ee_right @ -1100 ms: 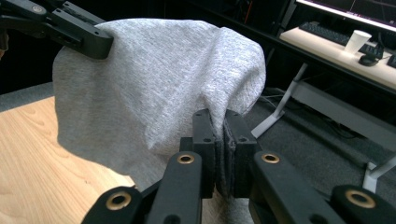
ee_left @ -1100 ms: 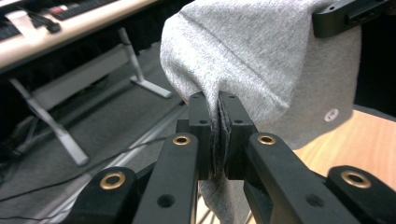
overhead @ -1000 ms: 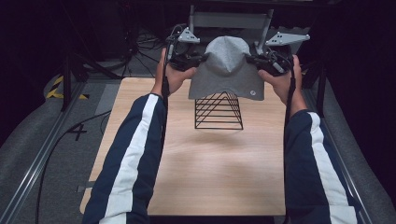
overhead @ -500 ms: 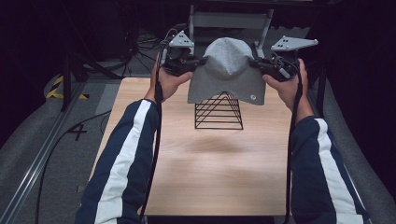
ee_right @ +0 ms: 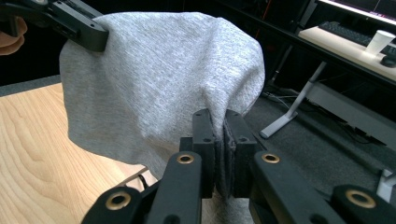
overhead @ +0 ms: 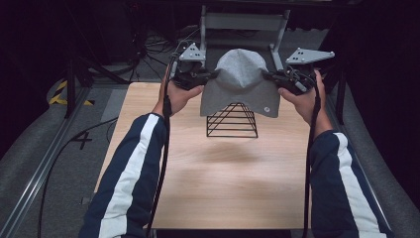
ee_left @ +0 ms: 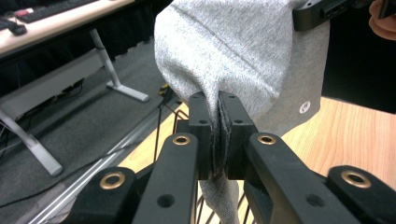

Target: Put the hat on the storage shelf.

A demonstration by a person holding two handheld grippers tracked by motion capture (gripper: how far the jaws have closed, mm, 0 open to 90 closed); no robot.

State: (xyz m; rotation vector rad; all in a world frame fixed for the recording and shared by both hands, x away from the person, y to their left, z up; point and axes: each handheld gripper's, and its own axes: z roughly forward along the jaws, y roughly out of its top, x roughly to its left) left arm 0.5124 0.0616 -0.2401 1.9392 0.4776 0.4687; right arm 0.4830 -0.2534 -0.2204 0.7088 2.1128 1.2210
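- Left tongs (ee_left: 218, 135): you had them clenched on a fold of the grey beanie (overhead: 241, 82) at its left edge; in the left gripper view the knit was pinched flat between the two black jaws, with a strip of fabric hanging below them.
- Right tongs (ee_right: 219, 149): you had them clamped likewise on the opposite edge of the hat, the cloth squeezed between the jaws and the crown bulging up and away from them.
- Grey beanie: it hung in the air between your two grips, spread open, crown up, hem down, a small round logo near its lower right corner. In the high view it was over the far part of the counter (overhead: 208, 188), directly above the wire stand (overhead: 232, 120), its hem overlapping the stand's peak; whether cloth touched wire could not be told.
- Wire stand: black, tent-shaped, upright on the counter, near its far edge.
- Step in hand, by judgement: carrying the opened hat over the stand to fit it on.
- Next move, by judgement: it called for lowering both hands evenly, keeping the hem stretched wide so the peak entered the opening, and letting go only once the hat sat on the wire.
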